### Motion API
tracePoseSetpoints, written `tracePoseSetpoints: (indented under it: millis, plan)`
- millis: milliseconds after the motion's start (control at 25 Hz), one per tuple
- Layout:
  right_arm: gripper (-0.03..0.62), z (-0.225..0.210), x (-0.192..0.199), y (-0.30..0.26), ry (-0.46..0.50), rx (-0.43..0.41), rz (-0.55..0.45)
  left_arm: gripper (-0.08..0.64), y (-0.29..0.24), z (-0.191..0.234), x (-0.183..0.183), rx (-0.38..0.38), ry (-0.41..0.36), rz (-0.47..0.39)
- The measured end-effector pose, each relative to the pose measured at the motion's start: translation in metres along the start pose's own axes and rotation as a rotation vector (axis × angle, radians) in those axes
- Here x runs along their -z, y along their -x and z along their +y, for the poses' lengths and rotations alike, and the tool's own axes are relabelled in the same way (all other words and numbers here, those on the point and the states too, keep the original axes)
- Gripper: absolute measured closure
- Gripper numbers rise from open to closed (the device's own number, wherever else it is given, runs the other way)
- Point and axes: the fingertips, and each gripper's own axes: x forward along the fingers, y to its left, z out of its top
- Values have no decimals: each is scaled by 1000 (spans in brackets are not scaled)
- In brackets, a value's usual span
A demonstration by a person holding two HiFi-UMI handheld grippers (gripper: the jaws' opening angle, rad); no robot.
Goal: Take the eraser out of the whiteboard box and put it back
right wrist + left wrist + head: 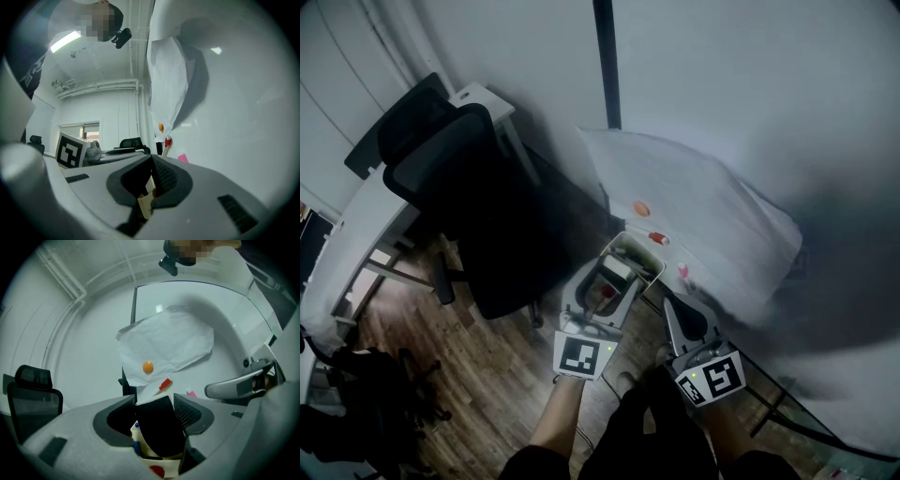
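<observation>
Eraser point(159, 432) stands on end in the whiteboard box point(652, 261); my left gripper point(154, 399) has its fingers pinching it, and my right gripper point(152, 174) has its fingers pinching the box wall.

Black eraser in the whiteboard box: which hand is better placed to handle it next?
Left. The black eraser fills the gap between the left tongs, over the cream plastic box. The right tongs are pinched on a thin cream strip, apparently the box's edge, so that hand looks occupied.
</observation>
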Motion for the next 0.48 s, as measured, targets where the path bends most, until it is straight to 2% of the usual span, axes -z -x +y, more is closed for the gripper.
tracePoseSetpoints:
  millis: [200,320,480]
  plan:
    - [589,-2,8,5,1,8,21,302,-6,-7,23,22,-16,24]
    - [589,-5,11,6,-2,15,25,302,-7,-4,29,14,26,32]
    - [589,-7,13,6,-2,16,24,301,-11,-4,34,18,22,50]
